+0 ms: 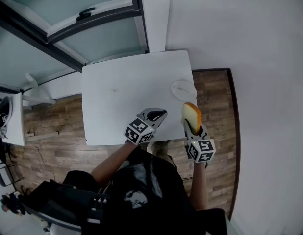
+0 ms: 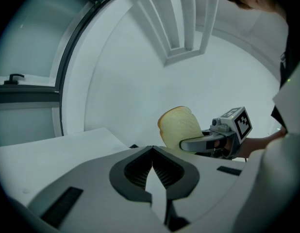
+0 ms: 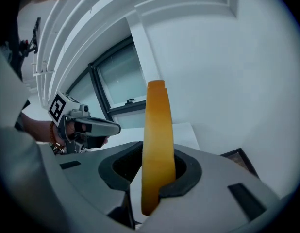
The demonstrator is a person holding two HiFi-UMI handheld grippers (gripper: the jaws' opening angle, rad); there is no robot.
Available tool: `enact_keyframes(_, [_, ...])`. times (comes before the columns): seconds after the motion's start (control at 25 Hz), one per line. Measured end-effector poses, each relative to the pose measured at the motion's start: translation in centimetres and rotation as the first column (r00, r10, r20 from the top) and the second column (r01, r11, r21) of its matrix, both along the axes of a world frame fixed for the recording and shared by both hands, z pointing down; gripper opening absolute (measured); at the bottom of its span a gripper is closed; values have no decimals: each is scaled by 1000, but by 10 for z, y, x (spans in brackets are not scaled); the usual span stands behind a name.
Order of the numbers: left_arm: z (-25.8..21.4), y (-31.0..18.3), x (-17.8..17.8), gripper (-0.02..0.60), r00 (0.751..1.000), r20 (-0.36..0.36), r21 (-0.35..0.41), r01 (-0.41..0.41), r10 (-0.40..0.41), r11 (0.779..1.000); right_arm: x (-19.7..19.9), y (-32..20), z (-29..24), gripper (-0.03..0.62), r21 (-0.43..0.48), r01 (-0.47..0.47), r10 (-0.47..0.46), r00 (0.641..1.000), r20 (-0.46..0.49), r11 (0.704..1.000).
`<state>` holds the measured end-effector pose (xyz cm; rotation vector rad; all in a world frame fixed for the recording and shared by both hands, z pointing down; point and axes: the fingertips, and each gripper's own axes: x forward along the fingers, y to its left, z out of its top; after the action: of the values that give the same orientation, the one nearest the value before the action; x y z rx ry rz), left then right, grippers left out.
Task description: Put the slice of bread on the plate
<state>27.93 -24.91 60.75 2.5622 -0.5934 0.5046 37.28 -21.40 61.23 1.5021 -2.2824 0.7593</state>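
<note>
Head view. White plate (image 1: 183, 89) sits on the white counter (image 1: 122, 102) near its far right edge, just beyond the tips of the right hand-held gripper (image 1: 191, 125) and apart from them. Right hand-held gripper is over the counter's near right corner, pointing away from the person and tilted down, marker cube (image 1: 201, 150) at its rear. It carries the slice of bread (image 1: 190, 112), which stands up out of its jaws, between that gripper and the plate, not touching the plate. Left hand-held gripper (image 1: 161, 113) is to the left of the right one, over the counter's near edge, a bare forearm (image 1: 112, 161) behind it. Wooden floor (image 1: 53, 131) shows on both sides of the counter.

Left gripper view. Jaws together, tips meeting, nothing between them. Beyond and right of those tips the other hand-held gripper reaches in from the right with the slice clamped. Here the slice shows its broad face: pale cream crumb, rounded top, thin tan crust round the edge. Plate not in this view.

Right gripper view. Jaws clamped on the slice, pads pressing both faces. Slice is seen edge-on, upright, a narrow golden-orange band rising well above the jaws. Left of it the other hand-held gripper is held level in a hand. A window frame (image 3: 116, 108) lies beyond. Counter surface runs ahead of the jaws; plate cannot be made out.
</note>
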Motion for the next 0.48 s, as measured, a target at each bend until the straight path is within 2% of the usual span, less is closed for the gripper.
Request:
enact_keyframes(0.28, [31,-51,21,5,1000,4,-22,-13,13,1000,1,-53,41,100,-50,133,-140,971,-196,990])
enact_keyframes(0.36, [40,-66,27,5,1000,15,-24,-12,13,1000,4,-70,58,100,-65,180,-191,940,-282,982])
enact_keyframes(0.48, [57,-81,33,5,999,41,-32,-16,17,999,9,-94,100,100,-102,272,-290,869,-402,957])
